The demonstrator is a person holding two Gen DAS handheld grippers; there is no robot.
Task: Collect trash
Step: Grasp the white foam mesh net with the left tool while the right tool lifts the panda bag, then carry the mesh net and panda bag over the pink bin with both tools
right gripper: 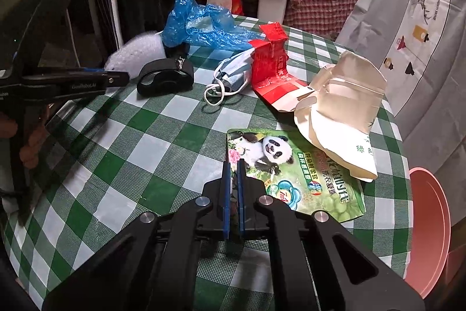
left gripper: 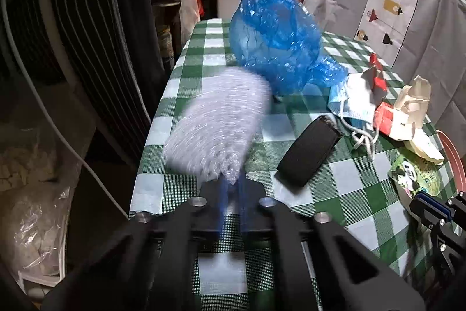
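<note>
My left gripper (left gripper: 233, 182) is shut on a corner of a white sheet of bubble wrap (left gripper: 218, 121), which is blurred and stands up over the table's left edge. The right wrist view shows the same gripper (right gripper: 125, 76) from the side with the bubble wrap (right gripper: 137, 51) at its tips. My right gripper (right gripper: 233, 165) is shut on the left edge of a green panda pouch (right gripper: 291, 165) lying on the checked tablecloth (right gripper: 145, 142). Farther back lie a blue plastic bag (right gripper: 204, 25), a face mask (right gripper: 233, 72), a red carton (right gripper: 271, 63) and a cream paper bag (right gripper: 340, 112).
A black strap (right gripper: 166, 75) lies near the bubble wrap. A pink basin (right gripper: 428, 238) stands off the table's right edge and a white bin (right gripper: 272, 5) stands behind the table. Shelves and cables fill the left side. A hand (right gripper: 32, 142) holds the left gripper.
</note>
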